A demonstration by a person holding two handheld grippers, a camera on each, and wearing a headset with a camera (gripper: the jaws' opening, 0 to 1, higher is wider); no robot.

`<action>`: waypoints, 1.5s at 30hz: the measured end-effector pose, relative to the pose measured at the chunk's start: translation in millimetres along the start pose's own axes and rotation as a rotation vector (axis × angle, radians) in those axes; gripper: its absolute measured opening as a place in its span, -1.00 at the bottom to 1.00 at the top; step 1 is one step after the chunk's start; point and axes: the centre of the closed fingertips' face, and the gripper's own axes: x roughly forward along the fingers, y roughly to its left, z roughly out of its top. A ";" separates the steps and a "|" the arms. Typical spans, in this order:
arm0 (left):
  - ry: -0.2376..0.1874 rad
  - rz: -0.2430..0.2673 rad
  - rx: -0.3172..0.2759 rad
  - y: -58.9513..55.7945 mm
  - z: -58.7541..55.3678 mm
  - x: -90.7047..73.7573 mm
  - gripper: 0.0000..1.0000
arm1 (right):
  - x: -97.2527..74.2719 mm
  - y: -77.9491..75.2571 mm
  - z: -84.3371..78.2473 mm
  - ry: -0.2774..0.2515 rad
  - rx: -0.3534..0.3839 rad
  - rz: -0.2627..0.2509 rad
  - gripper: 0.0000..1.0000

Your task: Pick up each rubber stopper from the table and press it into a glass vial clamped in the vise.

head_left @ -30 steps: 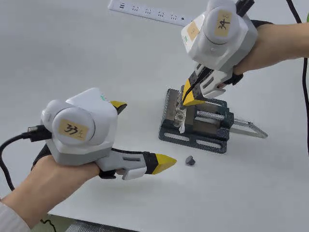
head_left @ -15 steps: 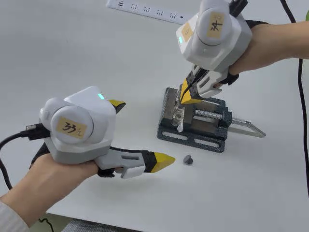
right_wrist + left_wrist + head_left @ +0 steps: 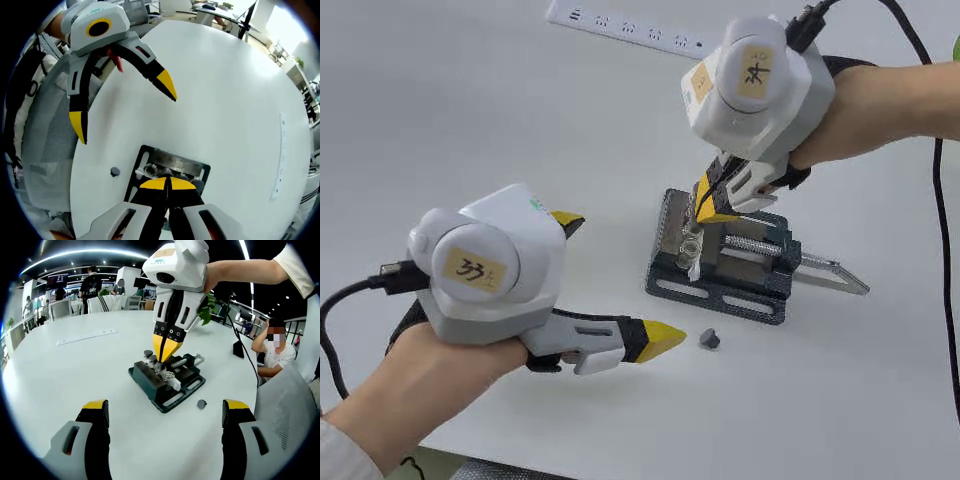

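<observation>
Head view, left tongs (image 3: 613,279): spread wide and empty, held low over the counter (image 3: 470,110), with the nearer yellow tip just beside the one loose rubber stopper (image 3: 709,340).
Head view, right tongs (image 3: 706,212): tips pressed together with nothing visible between them, pointing down just above the glass vials (image 3: 689,241) clamped in the vise (image 3: 750,285).
Head view, risk: a careless sweep of the left tip could flick the stopper, which looks small and round enough to roll away.
Left gripper view, stopper: it lies on the counter just off the vise's near corner, in line with the gap between the spread tips but well ahead of them. Closing from here would catch only air.
Left gripper view, vials: several stand in a row in the vise, at least one already capped dark, with the right tongs directly over them.
Left gripper view, risk: carrying the stopper in while the right tongs stand there would likely end in a knock.
Right gripper view, right tongs: the closed yellow tips cover the vial mouths.
Right gripper view, risk: pressing off-centre could tilt a stopper or crack the glass. Whether the vise grips firmly cannot be told.
</observation>
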 end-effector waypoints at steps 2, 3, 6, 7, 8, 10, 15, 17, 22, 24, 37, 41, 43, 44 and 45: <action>0.001 0.001 0.004 0.1 0.0 -0.5 0.86 | 0.1 -0.6 1.6 -0.004 -0.009 -0.002 -1.00; 0.002 -0.001 0.003 0.0 -0.3 -0.7 0.86 | 0.2 -0.9 2.0 -0.006 -0.012 -0.003 -1.00; 0.001 0.003 0.002 0.5 0.5 -1.1 0.85 | 0.6 -1.0 2.6 -0.010 -0.017 0.000 -1.00; 0.001 0.002 0.001 0.4 0.6 -1.1 0.85 | 0.3 -0.9 2.7 -0.011 -0.021 0.003 -1.00; 0.000 0.003 0.003 0.4 0.9 -1.2 0.85 | 0.4 -2.1 2.4 -0.011 -0.021 0.004 -1.00; 0.002 0.002 0.003 0.8 0.5 -1.2 0.85 | 0.4 -1.7 0.6 -0.007 -0.028 0.008 -1.00; 0.004 0.003 0.003 1.9 -0.4 -1.0 0.85 | -1.3 -1.0 0.8 -0.007 -0.024 0.015 -1.00; 0.007 0.002 0.006 1.6 -1.0 -0.5 0.85 | -1.8 0.3 1.5 -0.012 -0.019 0.020 -1.00; 0.009 0.001 0.004 1.8 -1.6 0.0 0.85 | -0.6 -2.5 2.8 -0.026 -0.009 0.021 -1.00; 0.012 0.001 0.004 1.7 -2.3 0.0 0.85 | 0.6 -0.7 3.5 -0.025 -0.004 0.029 -1.00; 0.013 0.005 -0.002 2.6 -3.4 1.3 0.84 | 0.7 2.2 3.2 -0.014 0.029 0.025 -1.00; 0.013 0.005 -0.002 2.6 -3.8 1.7 0.84 | 0.8 1.6 1.8 -0.004 0.024 0.023 -1.00; 0.011 0.004 -0.004 2.2 -3.7 1.8 0.84 | 0.9 2.1 2.2 0.001 0.025 0.023 -1.00; 0.011 0.005 -0.004 2.2 -3.6 1.9 0.84 | 0.8 3.0 2.4 0.002 0.027 0.023 -1.00; 0.011 0.006 -0.004 2.8 -4.2 1.9 0.84 | 1.1 2.9 2.4 0.002 0.031 0.023 -1.00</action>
